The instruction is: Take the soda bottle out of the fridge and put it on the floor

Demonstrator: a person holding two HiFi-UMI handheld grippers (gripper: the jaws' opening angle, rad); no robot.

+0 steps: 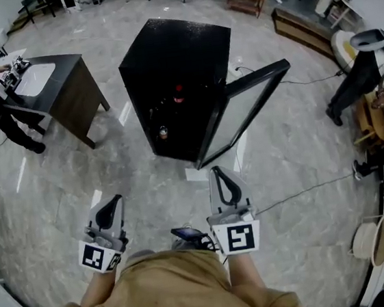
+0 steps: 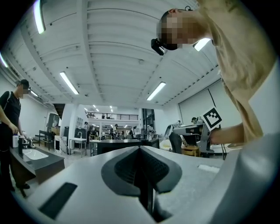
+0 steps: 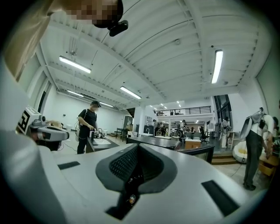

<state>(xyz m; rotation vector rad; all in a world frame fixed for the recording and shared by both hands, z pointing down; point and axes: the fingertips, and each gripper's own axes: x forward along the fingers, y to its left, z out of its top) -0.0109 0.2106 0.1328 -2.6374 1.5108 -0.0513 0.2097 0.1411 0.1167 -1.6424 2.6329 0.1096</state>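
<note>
grippers: my left gripper (image 1: 117, 200) and right gripper (image 1: 220, 174) both pinched shut, empty | soda bottle (image 1: 178, 96): looks upright – red cap up – inside the open fridge (image 1: 180, 47) | next: it's dead ahead, well apart – right one's nearer, by the door (image 1: 242, 109)

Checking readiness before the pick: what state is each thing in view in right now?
Fridge door: open, swung wide.
Soda bottle: inside the fridge, not grasped.
Left gripper: shut, empty.
Right gripper: shut, empty.
</note>
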